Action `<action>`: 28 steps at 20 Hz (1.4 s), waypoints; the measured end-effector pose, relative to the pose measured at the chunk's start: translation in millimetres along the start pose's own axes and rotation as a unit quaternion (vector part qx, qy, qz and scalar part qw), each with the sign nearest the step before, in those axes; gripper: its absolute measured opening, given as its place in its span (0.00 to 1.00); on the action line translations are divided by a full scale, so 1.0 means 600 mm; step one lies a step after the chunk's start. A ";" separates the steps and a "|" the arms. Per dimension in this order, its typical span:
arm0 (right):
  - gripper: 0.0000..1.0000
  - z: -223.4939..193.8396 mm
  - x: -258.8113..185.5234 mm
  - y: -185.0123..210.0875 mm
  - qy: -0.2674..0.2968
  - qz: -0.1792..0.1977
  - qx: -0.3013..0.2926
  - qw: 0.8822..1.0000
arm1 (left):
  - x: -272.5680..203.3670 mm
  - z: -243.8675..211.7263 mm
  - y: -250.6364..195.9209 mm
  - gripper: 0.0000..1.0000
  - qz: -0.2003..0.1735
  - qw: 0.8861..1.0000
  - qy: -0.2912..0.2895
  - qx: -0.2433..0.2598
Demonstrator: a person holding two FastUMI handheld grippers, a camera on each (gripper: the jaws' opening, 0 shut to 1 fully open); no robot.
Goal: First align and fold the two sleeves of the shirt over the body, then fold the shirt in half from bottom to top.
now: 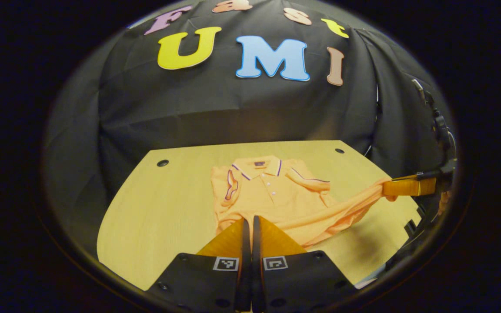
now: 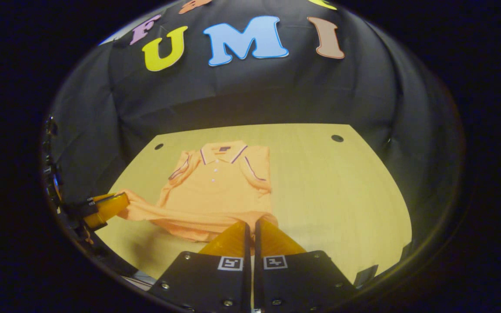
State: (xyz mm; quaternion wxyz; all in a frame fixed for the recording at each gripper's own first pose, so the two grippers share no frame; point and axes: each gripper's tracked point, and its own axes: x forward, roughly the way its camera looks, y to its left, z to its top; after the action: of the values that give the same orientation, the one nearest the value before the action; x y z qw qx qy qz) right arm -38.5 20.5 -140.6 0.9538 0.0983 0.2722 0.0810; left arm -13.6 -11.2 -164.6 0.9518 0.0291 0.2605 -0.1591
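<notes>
A: So where does the shirt [image 1: 272, 191] lie from the fingers right now?

B: Straight ahead of both. It lies on the table [image 1: 168, 208], collar at the far end, both sleeves already folded in over the body. The hem is the near edge, and each gripper has a bottom corner of it.

A: Clamped, or just touching?

B: Clamped, by the look of it. The left gripper [image 1: 251, 226] has its fingers pressed together on the hem at one corner; the right gripper [image 2: 251, 230] does the same at the other. In the left gripper view, the cloth is drawn out taut to the right gripper.

A: And the coming move?

B: I'd judge the fold runs along the shirt's long axis, hem carried away toward the collar. Neither hand is nearer, so they should travel together.
</notes>
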 end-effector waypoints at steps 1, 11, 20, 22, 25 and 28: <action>0.03 0.022 0.012 0.000 -0.005 -0.004 0.001 1.000 | 0.019 0.017 0.006 0.06 -0.003 1.000 -0.005 -0.002; 0.03 0.171 0.161 0.006 -0.016 -0.052 -0.003 0.999 | 0.212 0.167 0.073 0.06 -0.021 0.998 -0.059 0.021; 0.02 0.233 0.289 0.016 -0.032 -0.072 -0.012 0.997 | 0.336 0.191 0.127 0.07 0.008 0.998 -0.067 0.007; 0.02 0.240 0.320 0.015 -0.034 -0.077 -0.011 0.996 | 0.362 0.182 0.133 0.06 0.013 0.998 -0.063 0.006; 0.03 0.240 0.360 0.009 -0.030 -0.085 -0.009 0.996 | 0.401 0.170 0.140 0.07 0.025 0.998 -0.058 0.012; 0.03 0.233 0.398 0.001 -0.019 -0.092 -0.011 0.996 | 0.432 0.158 0.143 0.07 0.036 0.998 -0.051 0.019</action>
State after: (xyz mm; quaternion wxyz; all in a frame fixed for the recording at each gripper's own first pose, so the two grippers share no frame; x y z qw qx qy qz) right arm 236.4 50.6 -144.4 0.9631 0.0641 0.2612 -0.0060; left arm 270.6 -17.3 -216.3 0.9683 0.0484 0.2071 -0.1309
